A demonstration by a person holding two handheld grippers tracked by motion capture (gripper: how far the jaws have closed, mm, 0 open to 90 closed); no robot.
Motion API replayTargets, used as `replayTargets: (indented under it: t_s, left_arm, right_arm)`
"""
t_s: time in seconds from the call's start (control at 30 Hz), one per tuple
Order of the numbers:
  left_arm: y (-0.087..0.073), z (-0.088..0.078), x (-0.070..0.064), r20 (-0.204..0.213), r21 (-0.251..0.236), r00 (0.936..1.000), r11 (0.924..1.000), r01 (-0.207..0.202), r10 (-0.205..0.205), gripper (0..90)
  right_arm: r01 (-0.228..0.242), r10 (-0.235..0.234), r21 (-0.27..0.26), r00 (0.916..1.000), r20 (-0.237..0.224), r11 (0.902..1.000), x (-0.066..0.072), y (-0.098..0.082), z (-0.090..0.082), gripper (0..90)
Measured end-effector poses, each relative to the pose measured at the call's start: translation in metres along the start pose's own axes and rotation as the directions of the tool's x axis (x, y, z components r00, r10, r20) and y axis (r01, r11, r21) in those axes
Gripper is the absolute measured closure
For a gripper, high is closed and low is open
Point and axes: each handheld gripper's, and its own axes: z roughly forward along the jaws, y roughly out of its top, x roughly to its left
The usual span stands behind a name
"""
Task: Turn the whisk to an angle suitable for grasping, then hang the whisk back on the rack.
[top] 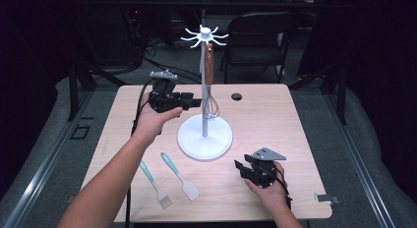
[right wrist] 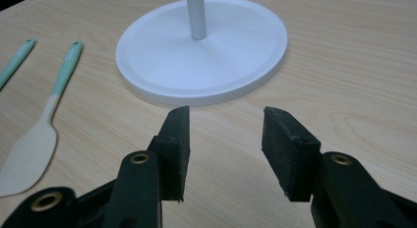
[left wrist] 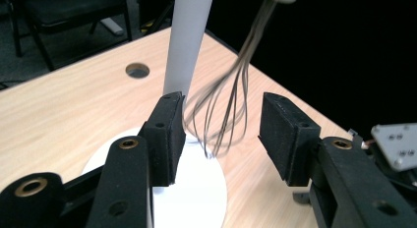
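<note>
A white utensil stand (top: 204,137) rises mid-table, with hooks at the top of its pole. A whisk (top: 210,66) with a wooden handle hangs from one hook, its wire loops low beside the pole. My left gripper (top: 194,101) is level with those loops, just left of them. In the left gripper view my left gripper (left wrist: 221,125) is open; the blurred whisk wires (left wrist: 226,105) hang between and beyond the jaws, touching neither pad, and the pole (left wrist: 187,41) stands behind the left jaw. My right gripper (top: 242,170) hovers open and holding nothing at the front right, and from the right gripper (right wrist: 225,134) I look at the stand's base (right wrist: 201,56).
A teal-handled spatula (top: 179,176) and a teal-handled brush (top: 156,186) lie on the table front left of the stand. A cable hole (top: 236,97) is at the table's far edge. A folding chair (top: 260,36) stands beyond the table.
</note>
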Motion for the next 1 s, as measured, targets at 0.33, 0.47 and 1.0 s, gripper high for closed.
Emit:
replayTargets:
  t_s: [0.33,0.47,1.0]
  left_arm:
    - [-0.059,-0.013,-0.009,-0.107,0.037,0.9908,0.9962,-0.079,0.083,49.4]
    - [-0.101,-0.018,-0.005,-0.144,0.042,0.9863,0.9963,-0.075,0.081,49.1]
    - [-0.185,-0.037,0.025,-0.244,-0.005,0.9687,0.9989,0.047,-0.047,46.1]
  right_arm:
    - [0.073,-0.073,0.001,0.9973,0.009,0.9973,0.002,0.001,0.003,49.4]
    - [0.08,-0.08,0.04,0.9966,0.016,0.996,0.004,0.0,0.006,49.7]
    - [0.077,-0.077,0.029,0.997,0.007,0.9967,-0.005,0.0,0.002,59.1]
